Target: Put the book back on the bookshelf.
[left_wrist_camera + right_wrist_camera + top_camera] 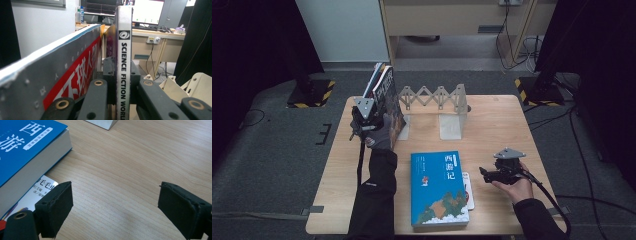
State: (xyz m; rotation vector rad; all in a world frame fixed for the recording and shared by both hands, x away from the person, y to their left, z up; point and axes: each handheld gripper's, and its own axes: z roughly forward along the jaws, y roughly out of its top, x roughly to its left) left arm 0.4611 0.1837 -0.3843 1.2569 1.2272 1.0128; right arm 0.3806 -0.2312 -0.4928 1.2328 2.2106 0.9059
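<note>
Black jaws of the left gripper [117, 82] stand close together and clamp the spine of the magazine [123, 62], one jaw on each side of it. That magazine stands upright on its lower edge, with its long axis vertical and the spine turned toward the gripper. It is at the left end of the expanding rack [437, 97], at the far left part of the table [497, 125]. Just beside it a second thin book [62, 75] leans to the left, so two stand there.

Right gripper [115, 207] hangs low over bare wood near the right edge, with its jaws wide apart and nothing between them. To its left the thick blue book [438, 187] lies flat, and a thin booklet [37, 192] shows from under it. In total I count four books. Much room is free between the rack's two end plates.
</note>
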